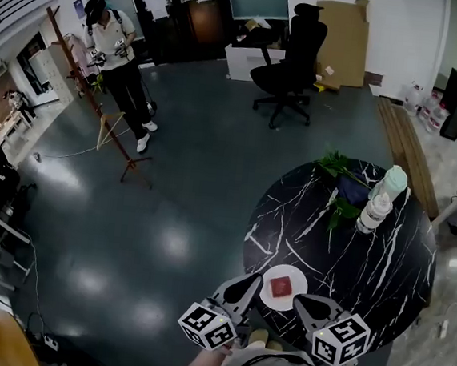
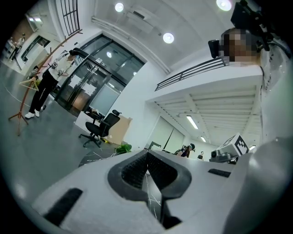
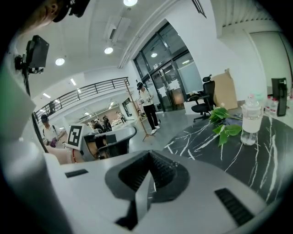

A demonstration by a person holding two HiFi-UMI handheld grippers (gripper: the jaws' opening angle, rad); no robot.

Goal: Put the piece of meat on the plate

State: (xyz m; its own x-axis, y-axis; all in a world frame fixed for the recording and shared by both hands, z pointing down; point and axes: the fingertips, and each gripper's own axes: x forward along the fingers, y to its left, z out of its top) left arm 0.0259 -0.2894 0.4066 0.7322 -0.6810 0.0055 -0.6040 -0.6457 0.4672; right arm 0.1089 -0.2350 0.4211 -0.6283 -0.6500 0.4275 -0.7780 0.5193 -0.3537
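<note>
Sitting on the white plate [image 1: 296, 278] is the red meat [image 1: 280, 286]; the left gripper [image 1: 253, 279] and right gripper [image 1: 301, 300] both have jaws pinched tight, holding nothing.

Round table [image 1: 381, 265]: the piece of meat [image 1: 280, 286] lies on the plate [image 1: 296, 278] at the tabletop's 8 o'clock edge. A bottle [image 1: 373, 214] stands at 1 o'clock, a second bottle [image 1: 390, 182] just behind it, and leafy stems [image 1: 339, 163] lie at 12. The left gripper [image 1: 249, 283] is at the plate's 9 o'clock and the right gripper [image 1: 301, 302] at its 4. An office chair [image 1: 292, 60] stands beyond the table at 11 o'clock.
</note>
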